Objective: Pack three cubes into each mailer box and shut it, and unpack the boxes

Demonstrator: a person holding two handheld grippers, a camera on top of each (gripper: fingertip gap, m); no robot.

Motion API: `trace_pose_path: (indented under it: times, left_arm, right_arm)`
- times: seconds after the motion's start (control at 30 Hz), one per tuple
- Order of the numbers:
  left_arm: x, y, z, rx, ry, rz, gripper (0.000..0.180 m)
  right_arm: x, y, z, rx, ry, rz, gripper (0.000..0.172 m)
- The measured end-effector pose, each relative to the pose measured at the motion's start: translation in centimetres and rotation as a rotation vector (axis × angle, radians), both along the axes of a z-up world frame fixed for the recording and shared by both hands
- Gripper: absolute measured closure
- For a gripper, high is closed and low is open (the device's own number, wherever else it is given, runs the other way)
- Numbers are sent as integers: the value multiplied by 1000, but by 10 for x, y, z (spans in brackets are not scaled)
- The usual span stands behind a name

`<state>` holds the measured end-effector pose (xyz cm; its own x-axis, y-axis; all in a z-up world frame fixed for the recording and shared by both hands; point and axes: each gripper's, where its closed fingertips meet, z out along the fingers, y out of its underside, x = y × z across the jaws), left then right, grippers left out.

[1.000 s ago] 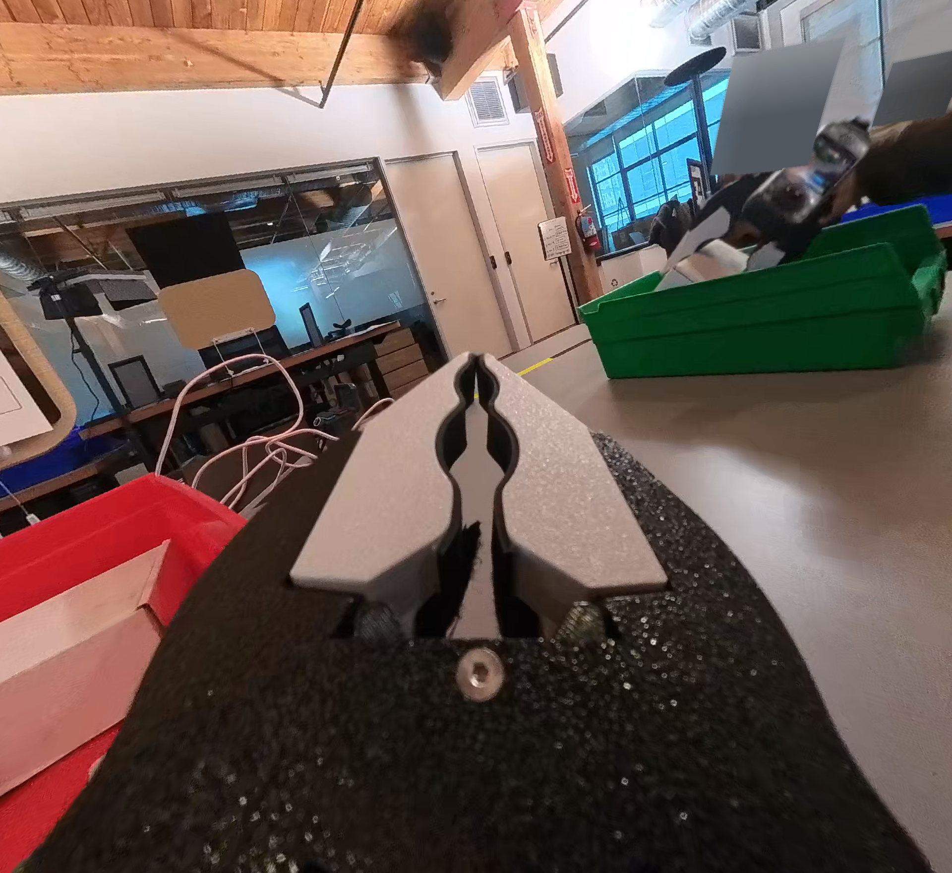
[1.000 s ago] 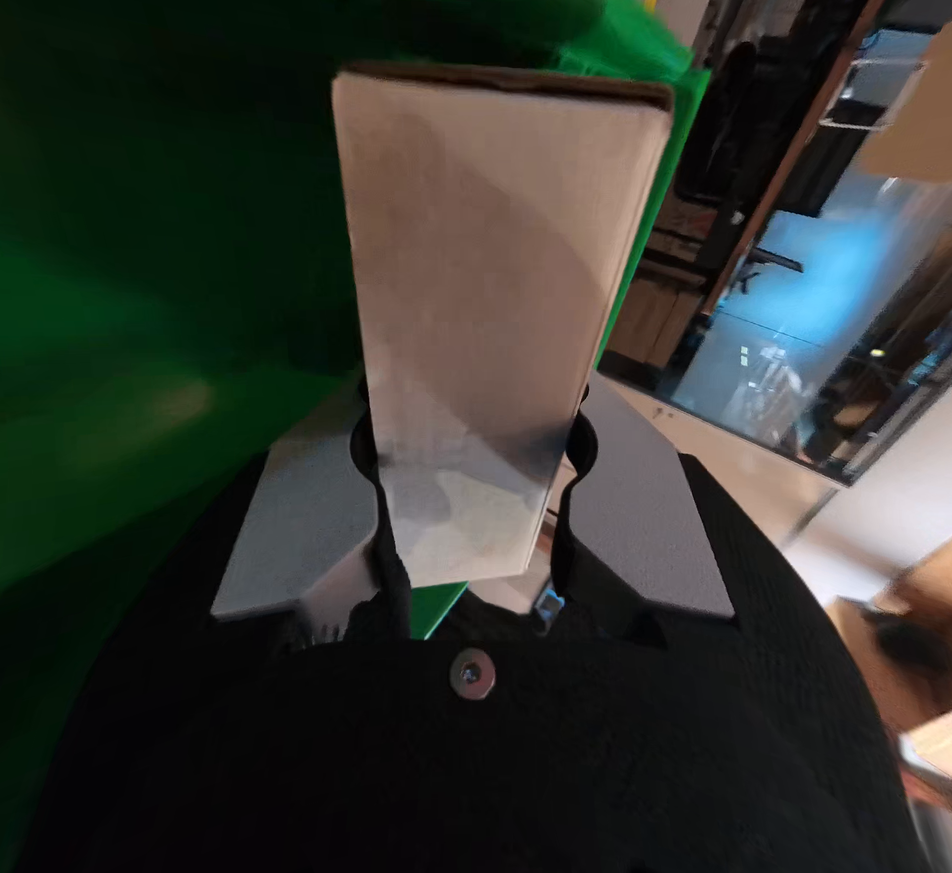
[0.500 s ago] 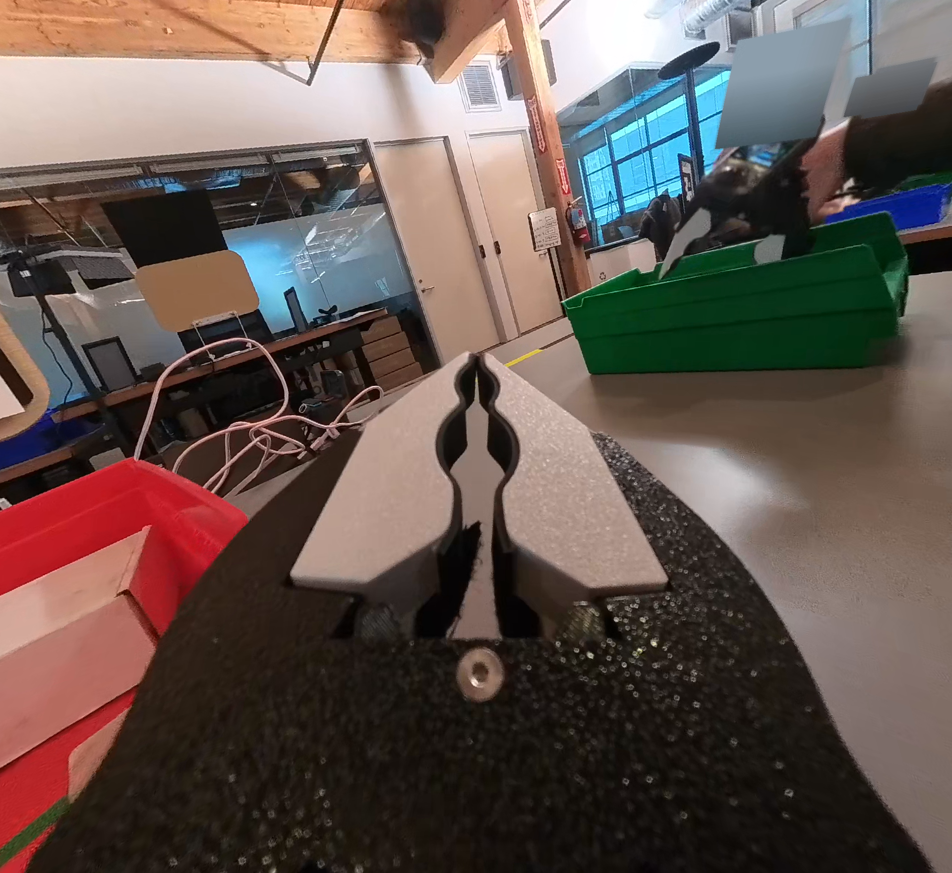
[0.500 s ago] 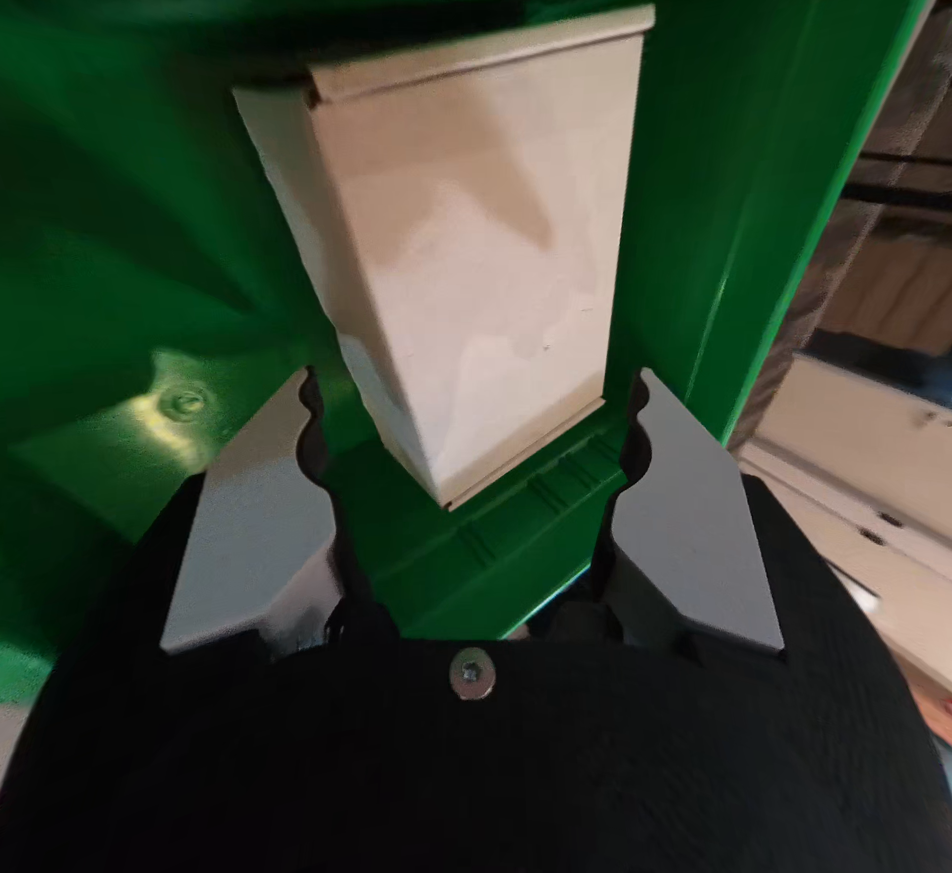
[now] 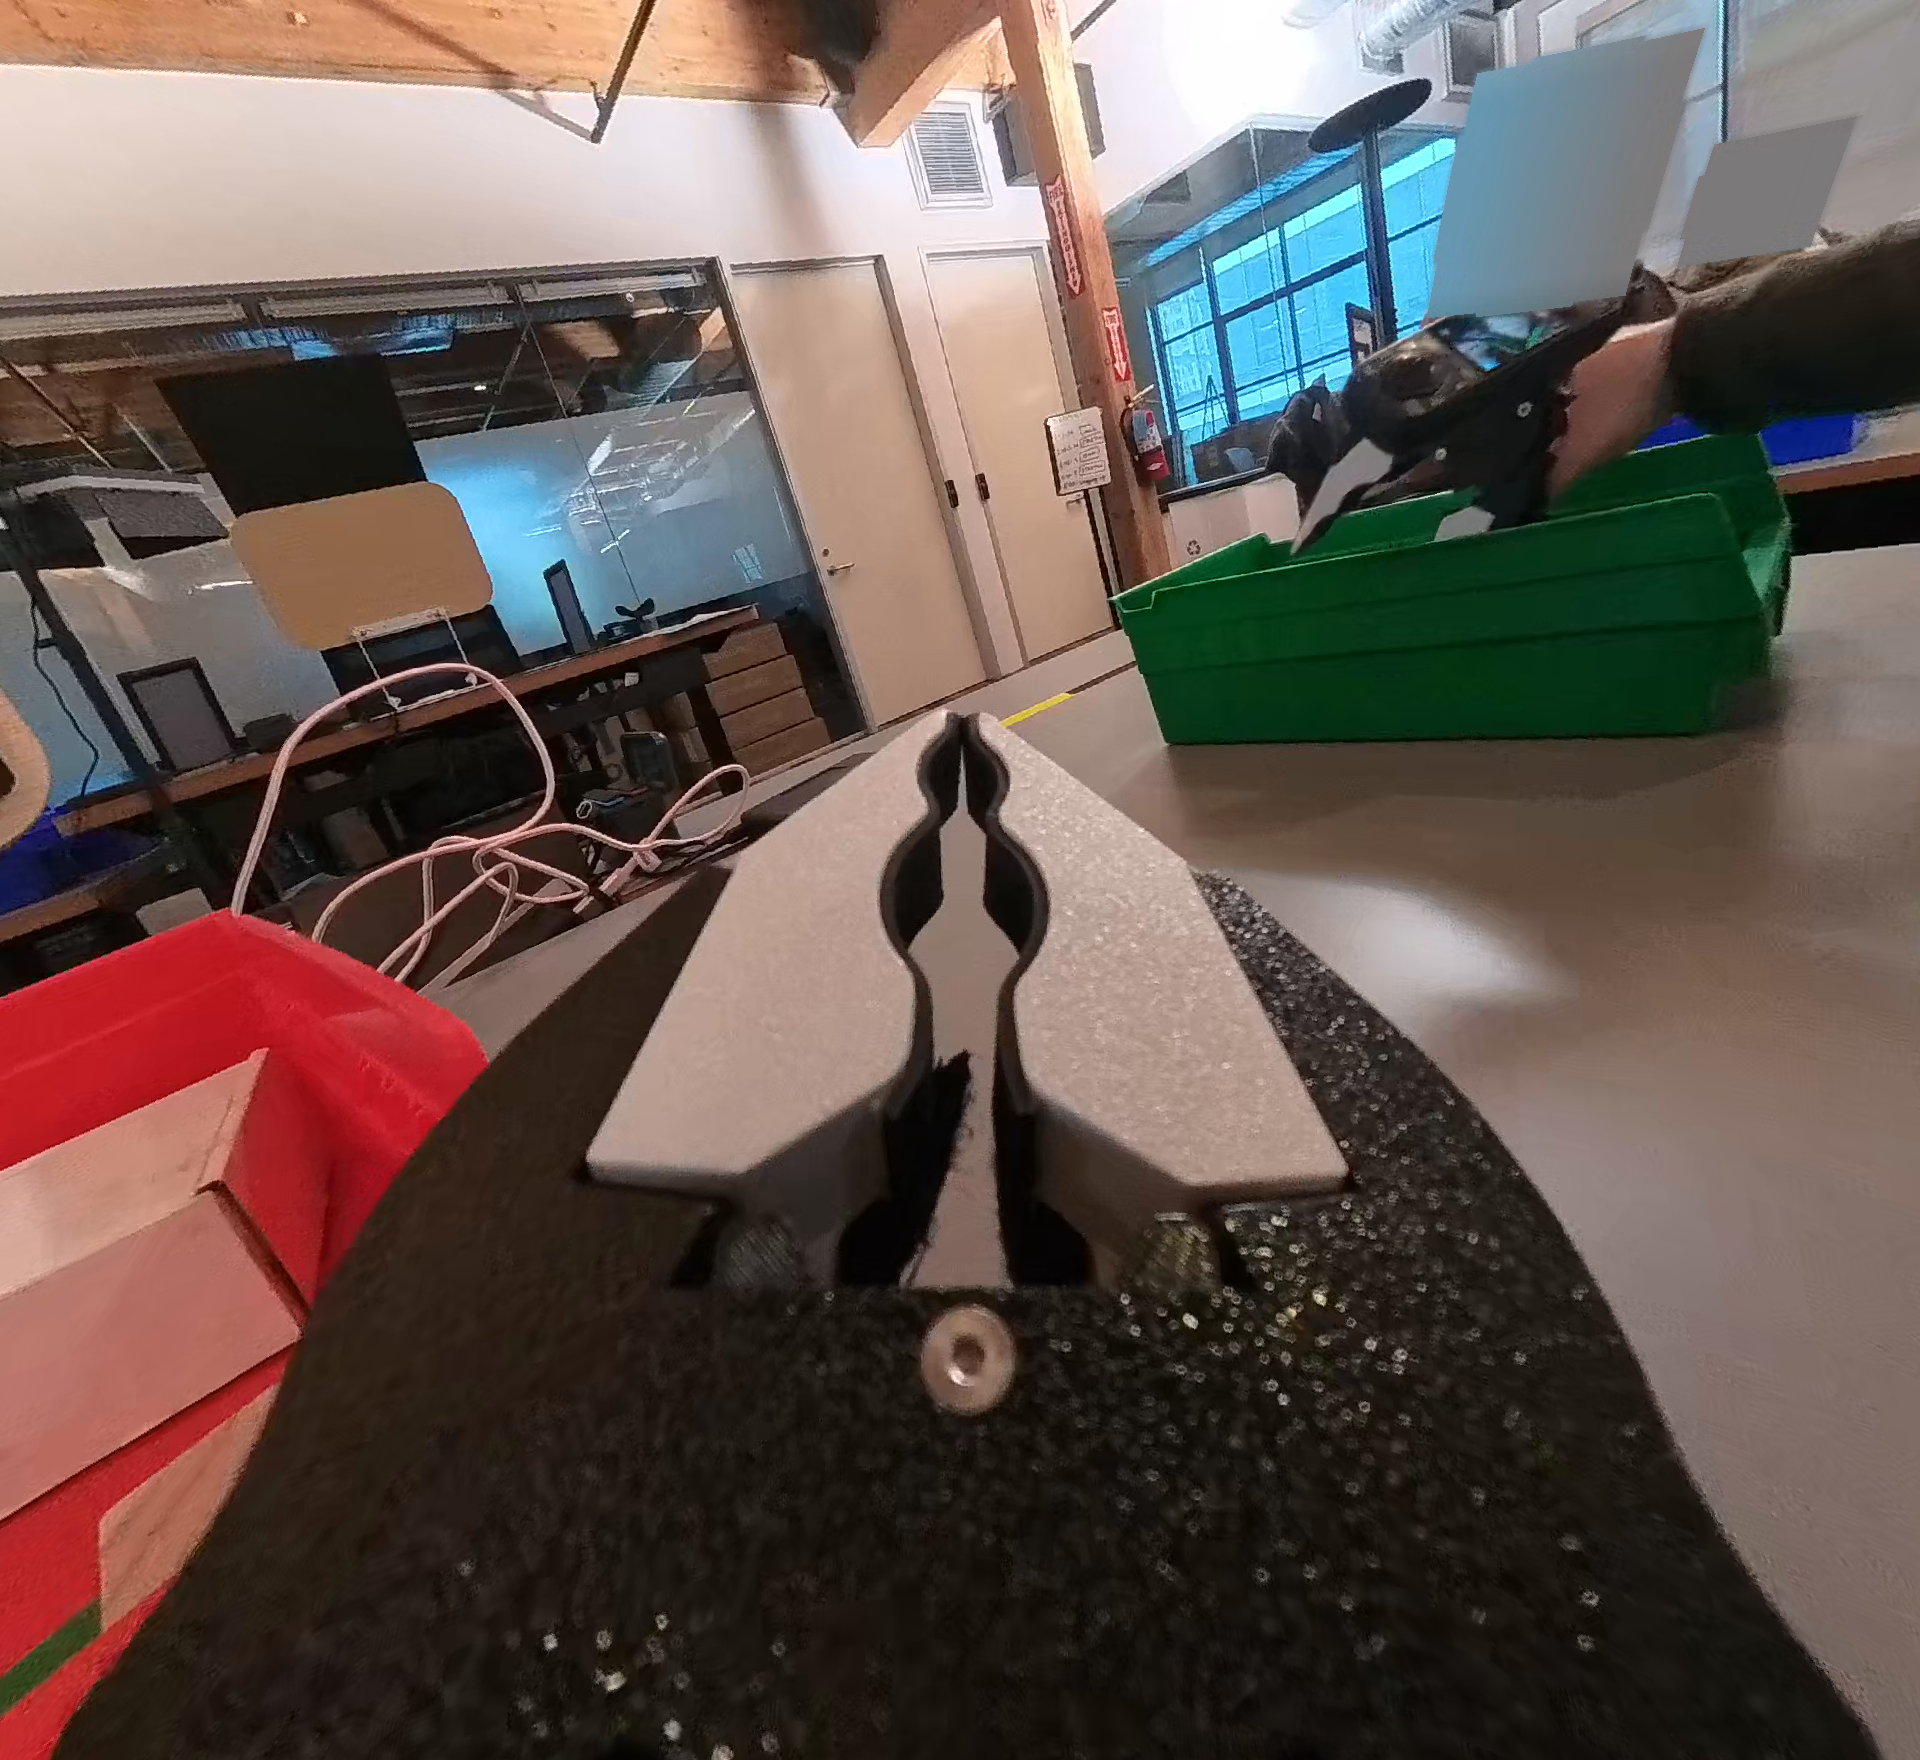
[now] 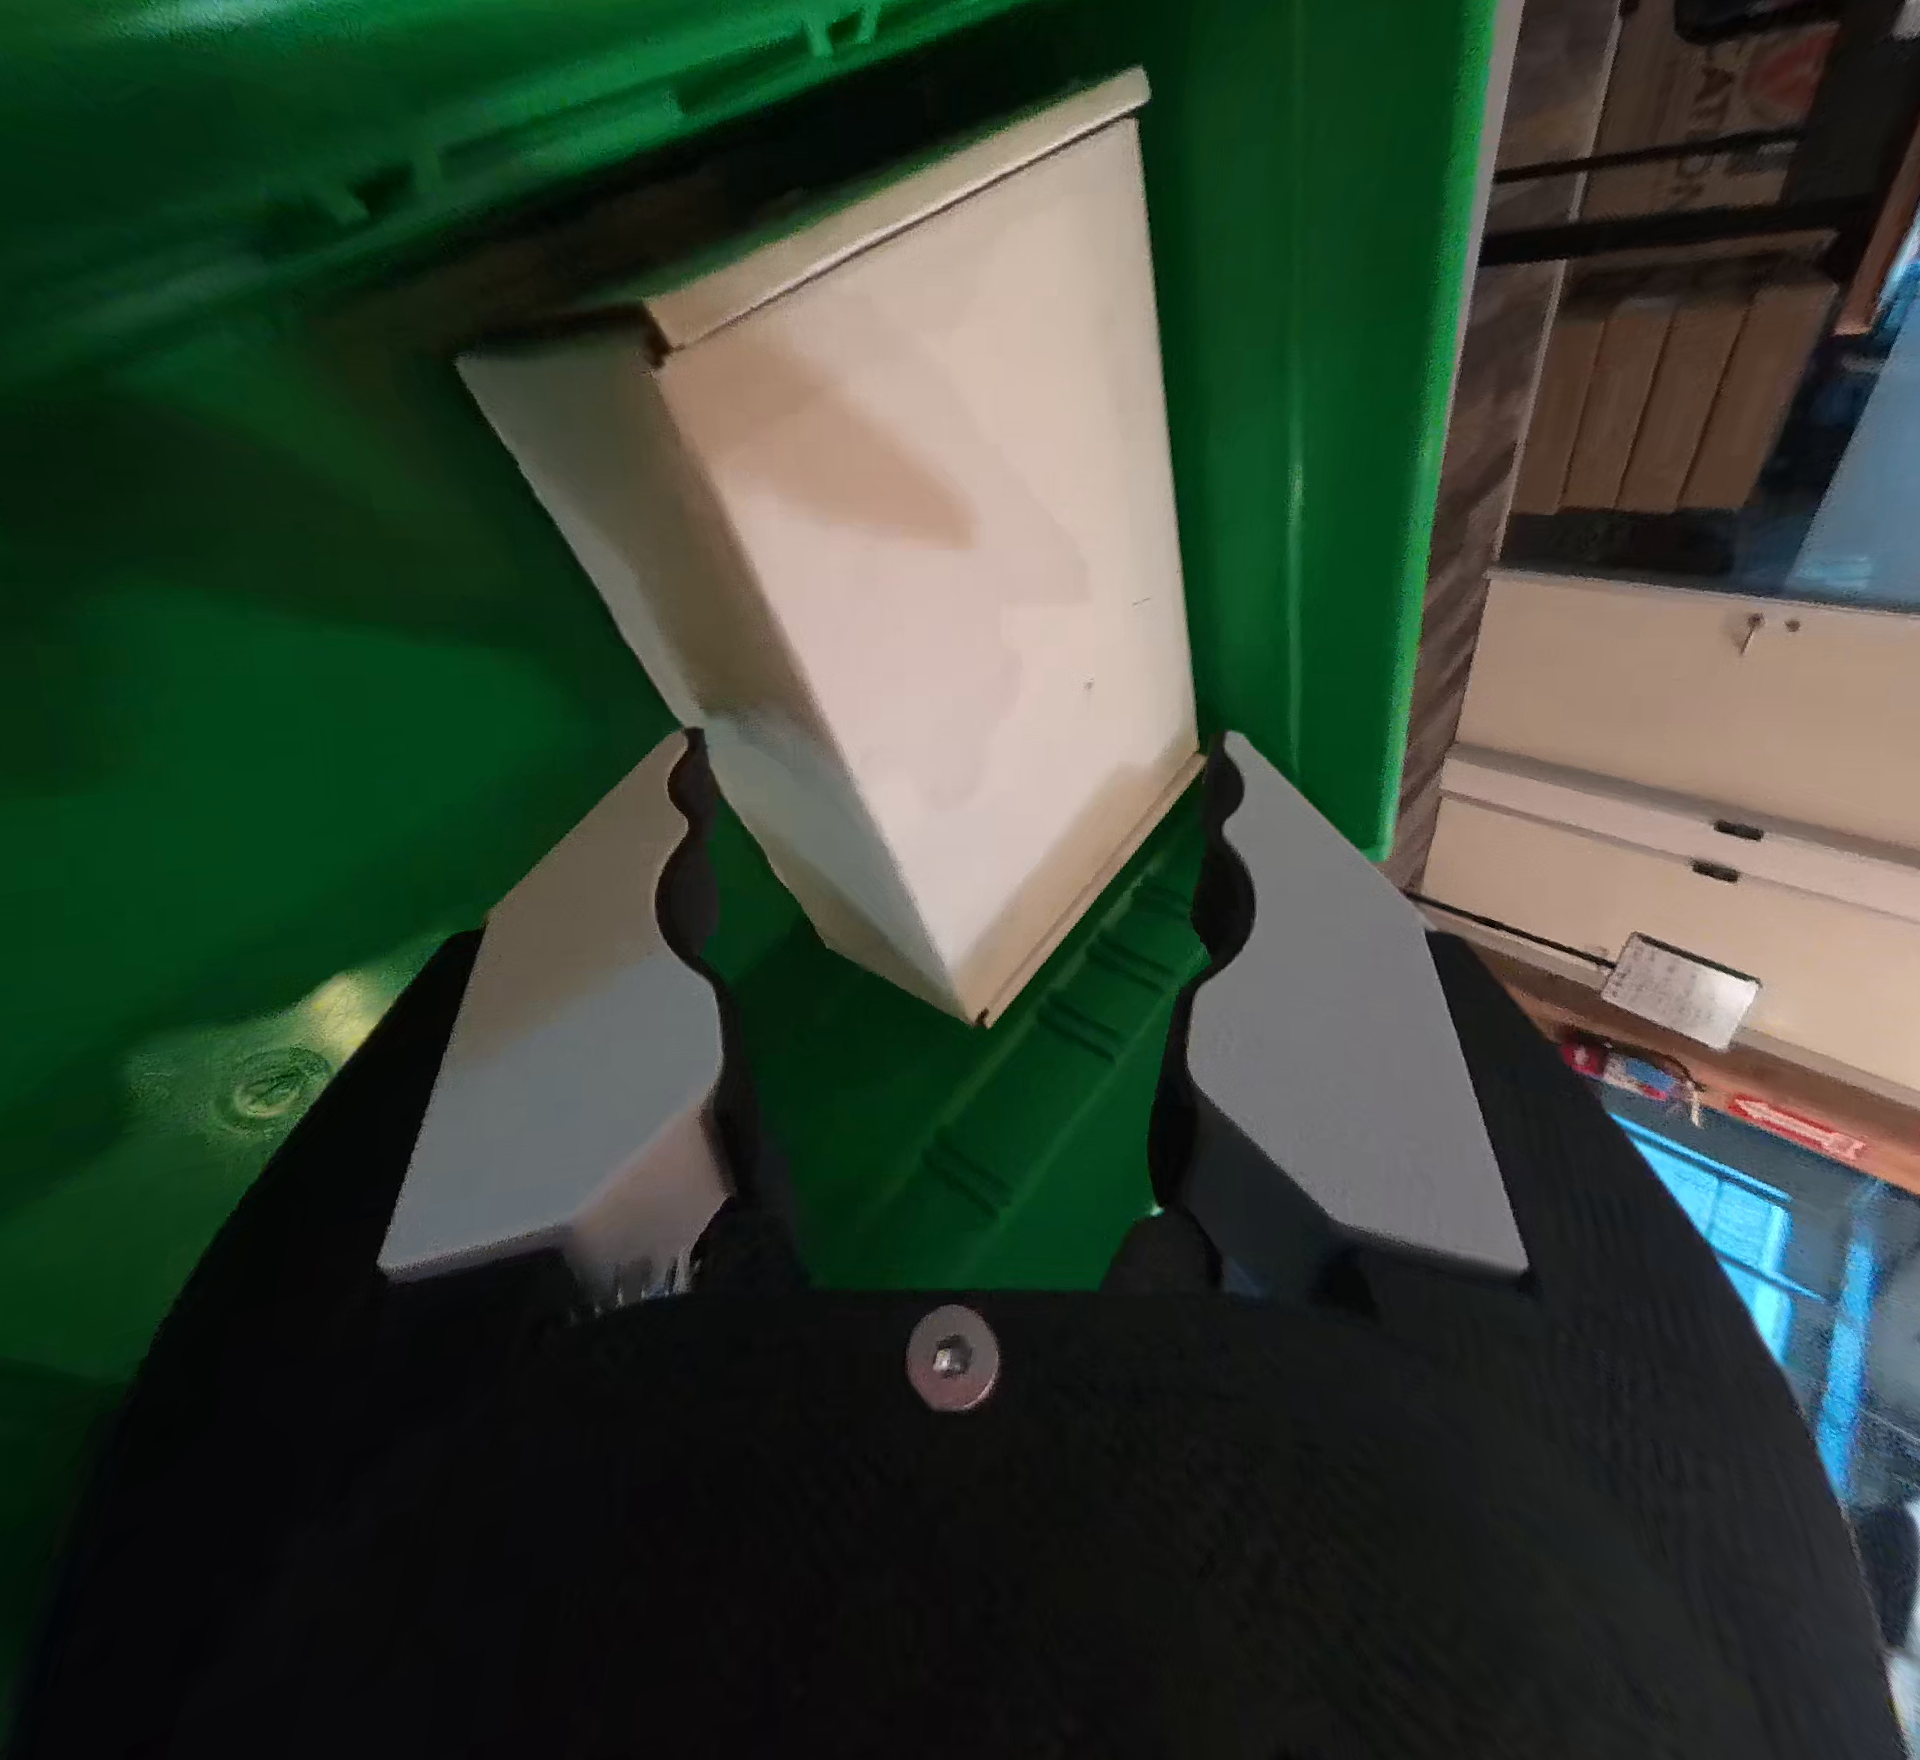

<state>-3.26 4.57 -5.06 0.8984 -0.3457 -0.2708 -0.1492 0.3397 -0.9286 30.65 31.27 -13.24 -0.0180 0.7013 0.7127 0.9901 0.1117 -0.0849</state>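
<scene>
Right gripper (image 6: 951,879) straddles mailer box (image 6: 935,588).

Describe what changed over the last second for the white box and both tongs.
The right tongs let go of the white mailer box: a second ago they clamped it above the green bin; now it rests inside, at the bin's corner, between spread fingers, though contact at their tips is unclear. The left tongs stayed shut and empty over the table, beside the red bin.

Red bin (image 5: 208,1035) cut off at left; green bin (image 6: 312,567) blurred.
</scene>
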Motion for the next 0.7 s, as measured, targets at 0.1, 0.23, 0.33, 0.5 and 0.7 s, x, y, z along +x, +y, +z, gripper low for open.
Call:
trace_pose_path:
  times: [0.1,0.23,0.33,0.5,0.7]
  left_arm:
    - [0,0,0,1,-1,-1,180]
    - [1,0,0,2,1,0,180]
    - [1,0,0,-3,1,1,180]
    - [1,0,-2,-2,22,10,180]
    - [3,-1,-3,4,50,17,180]
  right_arm:
    - [-6,-5,35,91,119,-41,78]
    - [-74,-55,105,46,607,20,79]
    - [-146,-118,124,-121,825,197,78]
    - [-245,-171,117,-229,1055,417,77]
    - [-298,-132,94,-70,1380,395,75]
